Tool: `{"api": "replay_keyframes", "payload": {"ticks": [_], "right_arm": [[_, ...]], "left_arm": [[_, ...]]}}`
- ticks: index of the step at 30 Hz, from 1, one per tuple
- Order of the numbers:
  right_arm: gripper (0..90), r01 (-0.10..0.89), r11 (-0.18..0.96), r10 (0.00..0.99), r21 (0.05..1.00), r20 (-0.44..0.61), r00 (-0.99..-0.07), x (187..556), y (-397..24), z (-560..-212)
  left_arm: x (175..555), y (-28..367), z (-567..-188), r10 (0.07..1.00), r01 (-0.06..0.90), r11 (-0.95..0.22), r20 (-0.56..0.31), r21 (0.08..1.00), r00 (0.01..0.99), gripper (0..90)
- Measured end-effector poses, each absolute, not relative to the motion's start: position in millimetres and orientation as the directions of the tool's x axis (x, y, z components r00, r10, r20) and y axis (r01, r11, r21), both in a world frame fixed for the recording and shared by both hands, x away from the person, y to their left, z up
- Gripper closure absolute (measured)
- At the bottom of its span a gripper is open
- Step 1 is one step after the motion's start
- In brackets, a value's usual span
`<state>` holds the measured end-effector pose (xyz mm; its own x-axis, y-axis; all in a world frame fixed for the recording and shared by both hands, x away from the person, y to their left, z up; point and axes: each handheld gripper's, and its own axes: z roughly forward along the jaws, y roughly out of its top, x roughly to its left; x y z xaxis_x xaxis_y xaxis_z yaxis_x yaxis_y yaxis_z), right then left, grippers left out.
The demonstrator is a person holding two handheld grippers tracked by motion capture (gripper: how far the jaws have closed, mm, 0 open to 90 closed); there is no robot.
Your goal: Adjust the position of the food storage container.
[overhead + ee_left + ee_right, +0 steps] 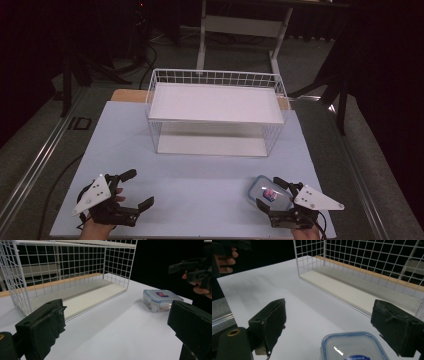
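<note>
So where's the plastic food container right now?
In the high view, the food container sits near the table's front right edge, just ahead of the open right hand-held gripper.

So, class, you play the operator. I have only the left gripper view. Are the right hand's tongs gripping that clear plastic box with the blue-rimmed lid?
Observer: No. The right tongs stand open. The clear plastic box with the blue-rimmed lid lies low between the jaws, and the pads are apart from it.
Operator: What is on top of the white wire rack?
Observer: From above, the white wire rack has a top shelf that is a bare white board.
Operator: Where on the table are my own tongs?
Observer: The left tongs are open near the front left corner of the pale table, holding nothing.
</note>
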<state>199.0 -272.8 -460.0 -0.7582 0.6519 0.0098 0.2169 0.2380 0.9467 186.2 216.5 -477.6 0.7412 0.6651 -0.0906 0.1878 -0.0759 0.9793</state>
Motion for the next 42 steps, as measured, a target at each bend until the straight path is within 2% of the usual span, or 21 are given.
{"api": "replay_keyframes", "payload": {"ticks": [11,15,23,25,26,27,31,33,37,39,40,41,42], "right_arm": [[12.0,0.145,0.213,0.649,0.966,-0.029,-0.76,186,-268,-434],[12.0,0.207,0.183,0.671,0.961,0.031,-0.741,192,-277,-427],[15.3,0.307,0.232,0.704,0.923,0.059,-0.708,199,-299,-433],[22.2,0.334,0.239,0.722,0.912,0.063,-0.689,197,-310,-441],[22.8,0.342,0.239,0.727,0.909,0.066,-0.684,197,-313,-443],[29.1,0.355,0.245,0.727,0.902,0.071,-0.683,196,-318,-446],[42.0,0.393,0.28,0.738,0.876,0.065,-0.672,191,-329,-458],[45.7,0.408,0.3,0.745,0.862,0.055,-0.665,187,-334,-465],[59.9,0.45,0.322,0.75,0.833,0.065,-0.658,180,-345,-478],[65.9,0.466,0.33,0.756,0.821,0.065,-0.651,177,-351,-482],[65.9,0.466,0.33,0.756,0.821,0.065,-0.651,177,-351,-482],[73.0,0.493,0.335,0.763,0.803,0.076,-0.643,175,-359,-488],[76.3,0.498,0.34,0.765,0.798,0.073,-0.64,175,-361,-490]], "left_arm": [[192,215,-483,0.677,0.203,-0.084,-0.094,0.976,0.73,2.0],[193,212,-484,0.674,0.204,-0.089,-0.092,0.975,0.733,2.0],[194,208,-484,0.674,0.2,-0.097,-0.084,0.975,0.734,2.0],[194,207,-484,0.671,0.2,-0.097,-0.085,0.975,0.736,2.0],[194,206,-484,0.671,0.2,-0.099,-0.083,0.975,0.737,2.0],[195,206,-484,0.669,0.2,-0.103,-0.081,0.974,0.739,2.0],[195,203,-484,0.662,0.197,-0.111,-0.075,0.974,0.746,2.0],[193,203,-482,0.661,0.194,-0.102,-0.079,0.976,0.746,2.0],[191,201,-480,0.661,0.182,-0.097,-0.074,0.978,0.747,2.0],[191,201,-481,0.658,0.186,-0.101,-0.074,0.977,0.749,2.0],[191,201,-481,0.658,0.186,-0.101,-0.074,0.977,0.749,2.0],[191,200,-481,0.657,0.187,-0.104,-0.073,0.977,0.75,2.0],[191,200,-481,0.656,0.186,-0.103,-0.074,0.977,0.751,2.0]]}}
